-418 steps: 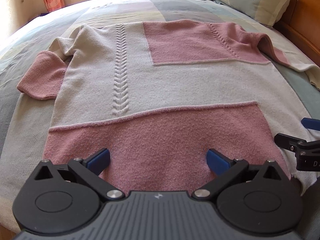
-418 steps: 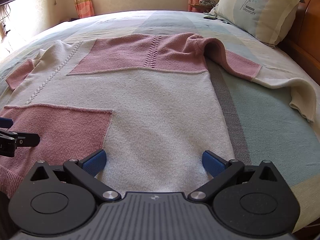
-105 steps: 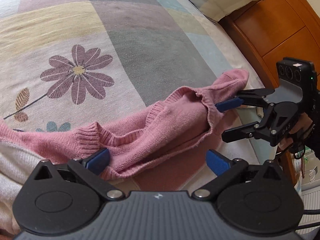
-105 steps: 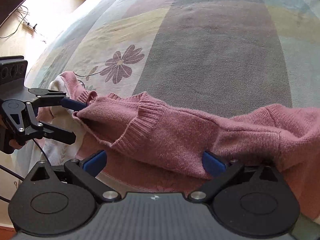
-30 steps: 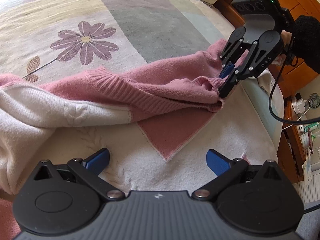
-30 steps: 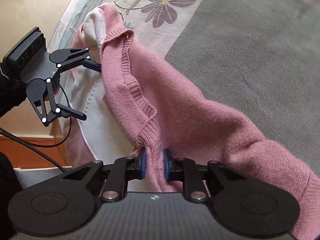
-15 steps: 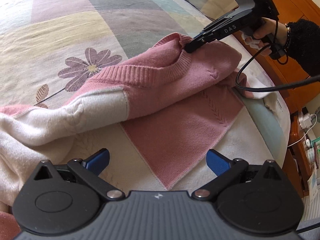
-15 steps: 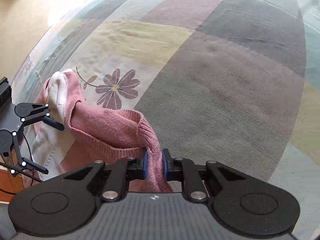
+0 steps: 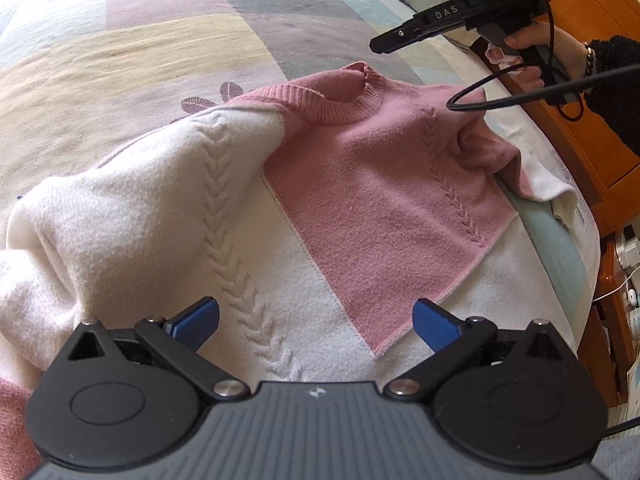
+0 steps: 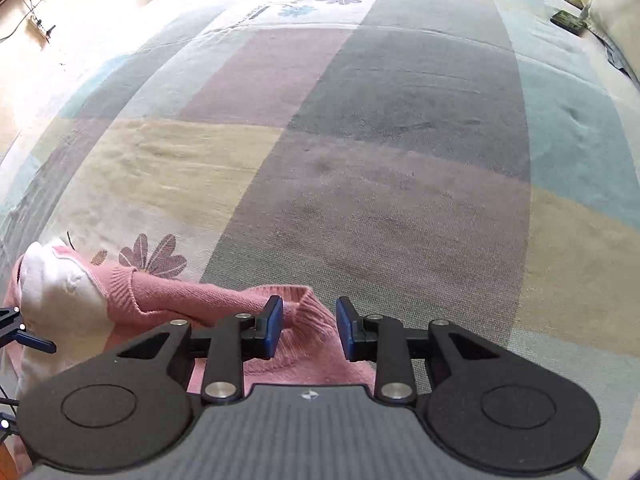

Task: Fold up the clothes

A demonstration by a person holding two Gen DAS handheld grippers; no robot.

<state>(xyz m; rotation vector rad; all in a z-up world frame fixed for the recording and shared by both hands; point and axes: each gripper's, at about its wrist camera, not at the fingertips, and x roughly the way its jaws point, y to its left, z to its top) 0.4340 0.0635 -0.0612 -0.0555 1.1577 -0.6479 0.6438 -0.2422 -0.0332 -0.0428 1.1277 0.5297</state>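
The right gripper [image 10: 308,330], jaws opening, hangs over the ribbed collar of a fuzzy pink and cream cable-knit sweater [image 9: 360,208], pads clear. The left gripper [image 9: 316,320], wide open and empty, hovers above it. A pastel patchwork bedspread [image 10: 360,140] spreads beneath; wooden headboard [image 9: 592,128] at two o'clock.

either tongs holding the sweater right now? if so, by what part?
Nothing is held. Left tongs are open over the sweater; right tongs are opening, pads off the pink collar between them.
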